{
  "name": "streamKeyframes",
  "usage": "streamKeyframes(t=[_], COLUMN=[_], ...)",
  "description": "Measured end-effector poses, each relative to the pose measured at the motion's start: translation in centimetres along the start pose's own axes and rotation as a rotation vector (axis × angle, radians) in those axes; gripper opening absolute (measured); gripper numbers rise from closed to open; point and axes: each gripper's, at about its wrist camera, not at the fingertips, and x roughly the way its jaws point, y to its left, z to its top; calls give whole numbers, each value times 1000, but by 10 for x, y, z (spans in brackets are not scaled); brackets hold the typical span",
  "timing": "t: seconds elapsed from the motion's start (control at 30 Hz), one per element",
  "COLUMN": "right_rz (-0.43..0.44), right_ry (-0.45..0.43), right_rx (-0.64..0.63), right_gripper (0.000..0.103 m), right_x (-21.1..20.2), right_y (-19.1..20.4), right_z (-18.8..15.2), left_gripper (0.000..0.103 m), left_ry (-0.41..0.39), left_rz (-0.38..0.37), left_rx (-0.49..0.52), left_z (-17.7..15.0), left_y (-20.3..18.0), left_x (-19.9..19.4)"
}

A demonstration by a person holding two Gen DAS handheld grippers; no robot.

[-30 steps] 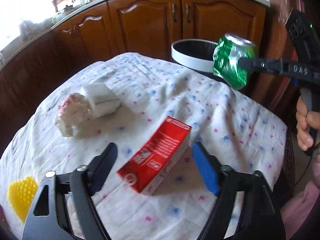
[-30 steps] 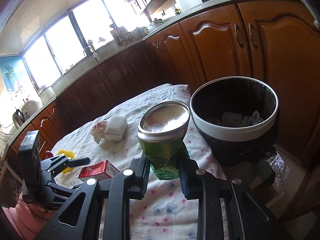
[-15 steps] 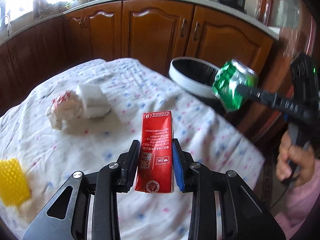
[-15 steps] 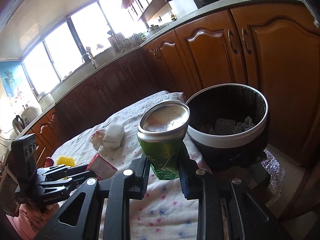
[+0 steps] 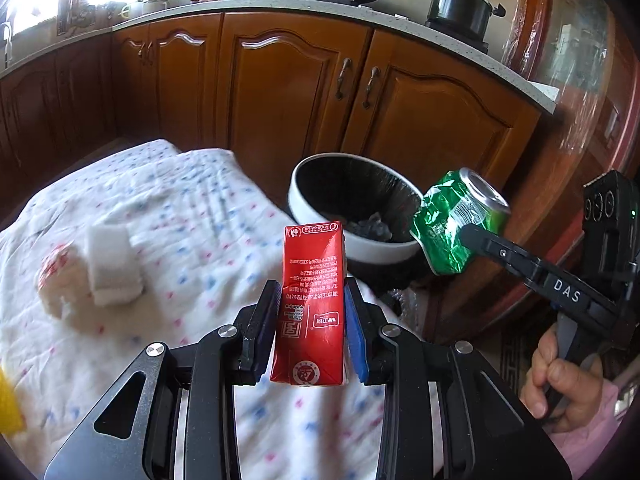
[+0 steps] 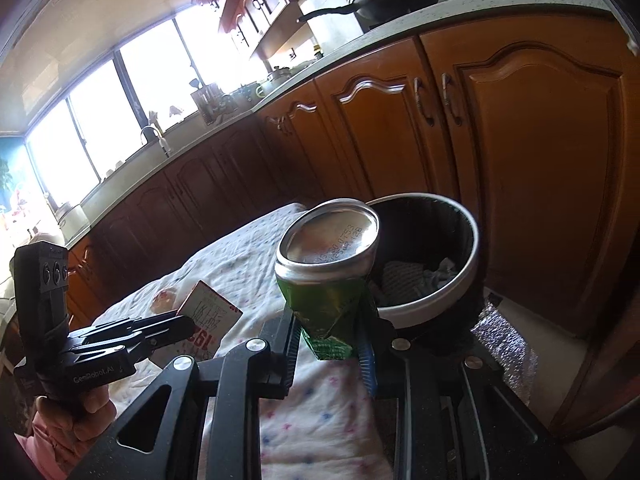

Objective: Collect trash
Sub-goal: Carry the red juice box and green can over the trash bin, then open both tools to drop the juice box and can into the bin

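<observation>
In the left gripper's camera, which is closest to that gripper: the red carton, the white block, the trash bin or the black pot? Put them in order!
1. Red carton: gripped in the left gripper.
2. White block: on the tablecloth, to the left.
3. Trash bin: past the table edge, ahead and right.
4. Black pot: up on the counter, far right.

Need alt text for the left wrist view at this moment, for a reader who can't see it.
The left gripper holds a red carton upright above a cloth-covered table, facing a white-rimmed bin. At right, the right gripper holds a crushed green can near the bin.
</observation>
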Motion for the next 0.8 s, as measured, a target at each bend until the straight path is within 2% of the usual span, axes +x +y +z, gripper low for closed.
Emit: streamKeyframes(t=[0.4, 0.8], right_rz=[-56, -99], right_ry=[15, 128], right_rx=[-13, -41], right_gripper=[26, 26], right_x=[10, 54], right_y=[-28, -48], right_z=[31, 48], left_gripper=[30, 30], left_ry=[27, 82], left_rz=[10, 32], left_rx=[22, 49], left_z=[56, 85], left_y=[-28, -44], left_x=[45, 94])
